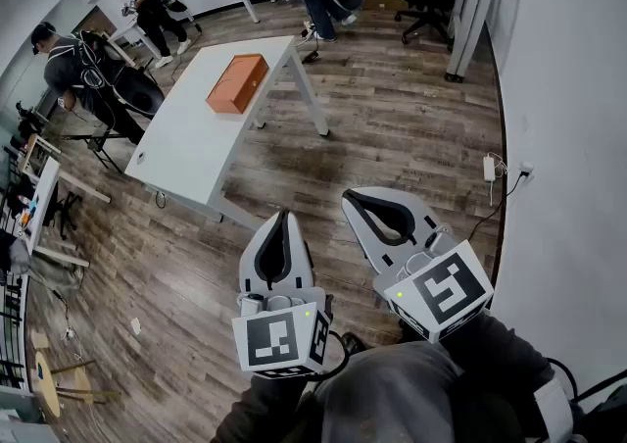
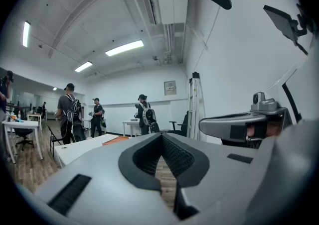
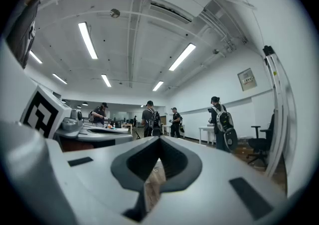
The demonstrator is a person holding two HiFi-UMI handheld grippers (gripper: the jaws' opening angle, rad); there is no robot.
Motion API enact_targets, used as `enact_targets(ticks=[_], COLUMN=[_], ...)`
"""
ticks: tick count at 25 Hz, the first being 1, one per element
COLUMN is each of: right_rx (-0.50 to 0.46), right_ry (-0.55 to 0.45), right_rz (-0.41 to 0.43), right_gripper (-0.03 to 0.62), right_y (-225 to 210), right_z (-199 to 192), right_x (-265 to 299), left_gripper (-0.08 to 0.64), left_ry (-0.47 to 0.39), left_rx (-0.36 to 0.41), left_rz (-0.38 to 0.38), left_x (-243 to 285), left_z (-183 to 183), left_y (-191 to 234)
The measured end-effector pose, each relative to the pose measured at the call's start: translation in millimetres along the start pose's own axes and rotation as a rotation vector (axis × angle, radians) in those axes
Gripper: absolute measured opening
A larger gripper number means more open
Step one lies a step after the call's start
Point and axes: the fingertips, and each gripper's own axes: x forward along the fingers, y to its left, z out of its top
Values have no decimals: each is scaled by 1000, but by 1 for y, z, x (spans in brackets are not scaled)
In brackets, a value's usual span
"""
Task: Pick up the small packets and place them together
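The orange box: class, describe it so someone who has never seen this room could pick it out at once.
In the head view, find the large white table standing alone on the wood floor. Toward its far end lies a flat, oblong orange box. It is the only brightly coloured thing on that white top.

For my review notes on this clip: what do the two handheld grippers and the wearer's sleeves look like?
The left gripper and right gripper match: pale grey, teardrop-shaped jaw shells lined with black ribbed pads. Each carries a white cube printed with black square markers, with a small green light on it. The sleeves are dark.
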Motion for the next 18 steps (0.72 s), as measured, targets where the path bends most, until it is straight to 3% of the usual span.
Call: enact_targets(ticks=[13,18], right_rx=[33,138], right_ry=[12,49], right_rz=[29,70], right_gripper=[3,3], right_y=[-46,-56], right_z=[-15,-41], right_x=[-15,-15], left_gripper=[-3,-3], left_ry=[42,106], left_rx=[-5,-19], left_rz=[16,45], left_x=[28,29], left_z=[-17,-41], left_y=[-41,-46])
